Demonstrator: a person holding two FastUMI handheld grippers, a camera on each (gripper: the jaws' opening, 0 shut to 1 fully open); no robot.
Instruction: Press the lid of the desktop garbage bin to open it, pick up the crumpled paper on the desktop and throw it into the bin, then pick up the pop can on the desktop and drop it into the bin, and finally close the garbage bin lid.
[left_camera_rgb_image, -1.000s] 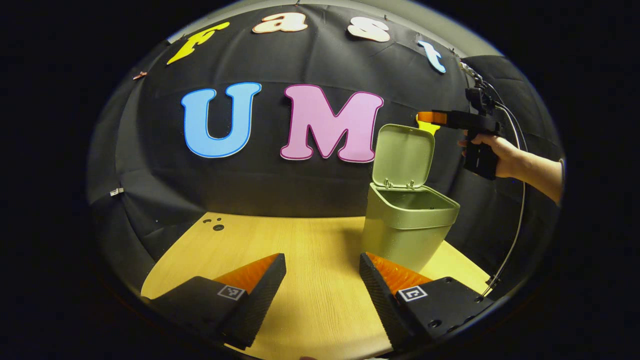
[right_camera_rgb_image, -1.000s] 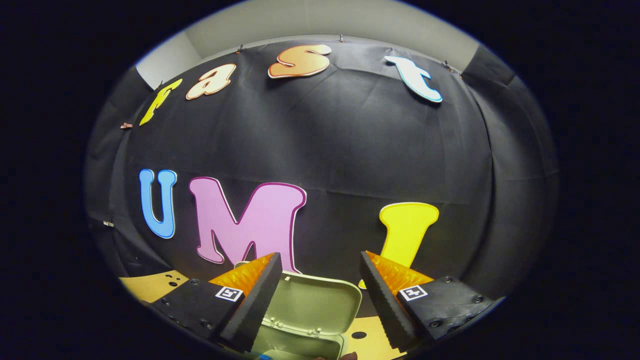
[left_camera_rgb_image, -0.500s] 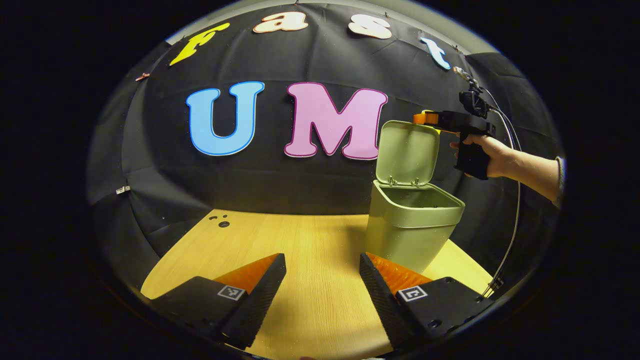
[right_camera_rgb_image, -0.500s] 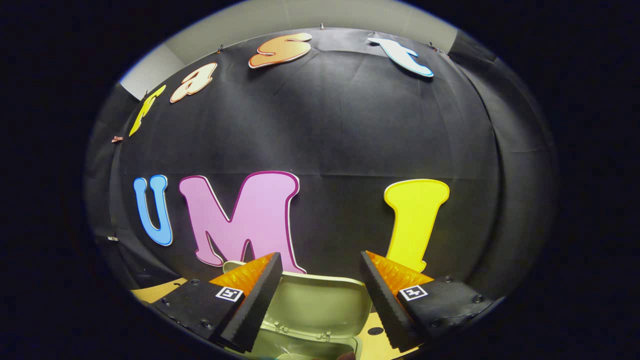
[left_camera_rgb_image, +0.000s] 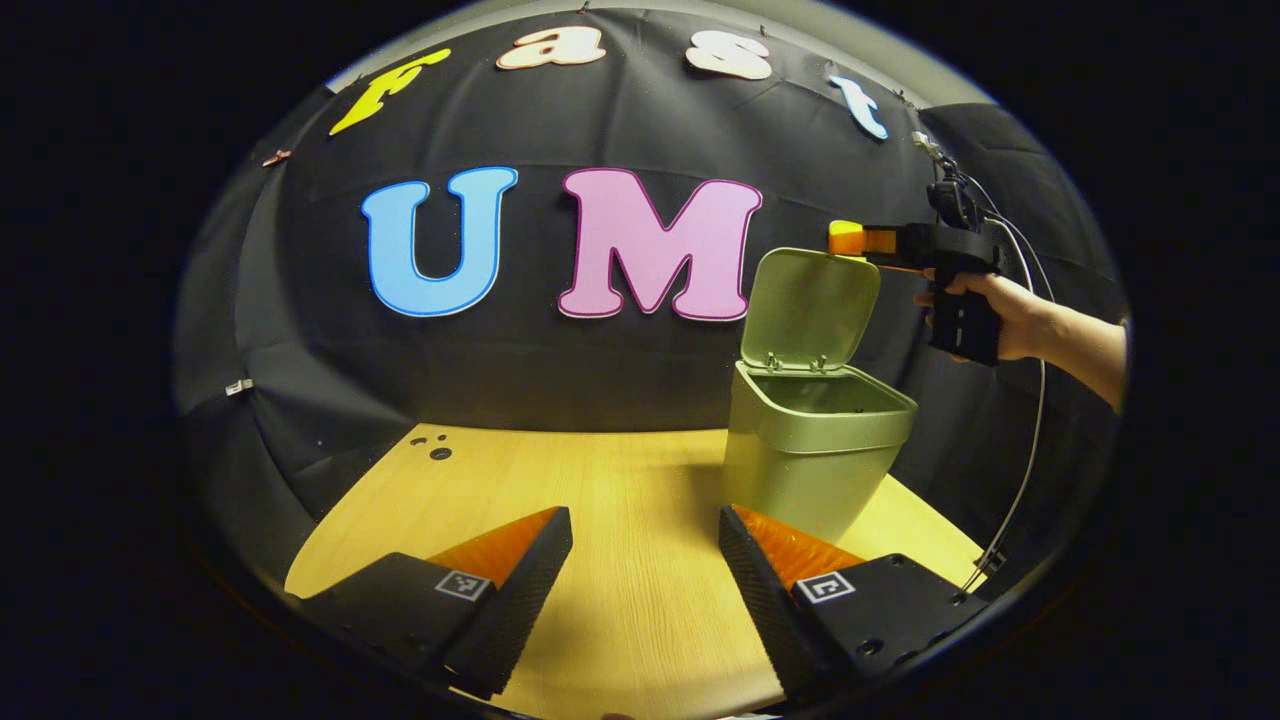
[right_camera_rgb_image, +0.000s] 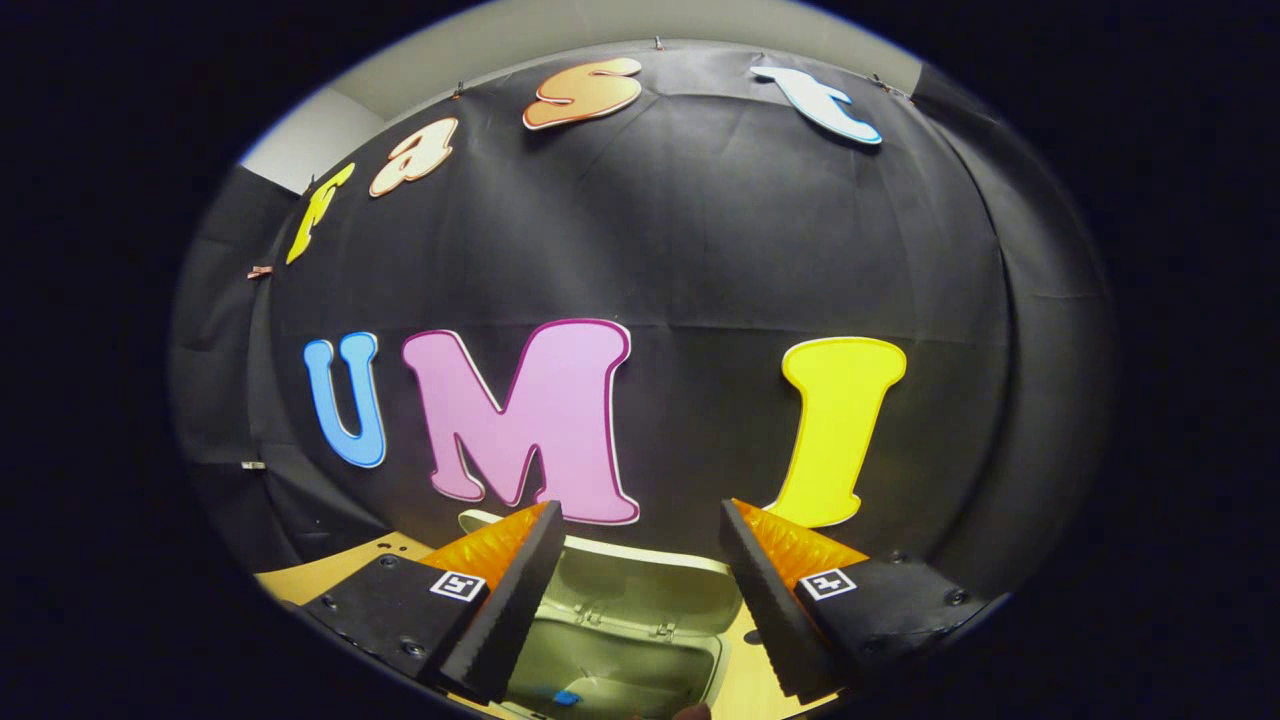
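Left gripper view: we hold right claw (left_camera_rgb_image: 848, 238) above upright lid (left_camera_rgb_image: 810, 308), placed to close bin (left_camera_rgb_image: 815, 450); both claws open, empty.

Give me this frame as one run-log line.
bin lid: open | right hand-held gripper: open, at lid top | left hand-held gripper: open, over desktop

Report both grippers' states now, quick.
Left gripper: open, holding nothing, low over the table.
Right gripper: open, holding nothing, above the open lid of the bin.
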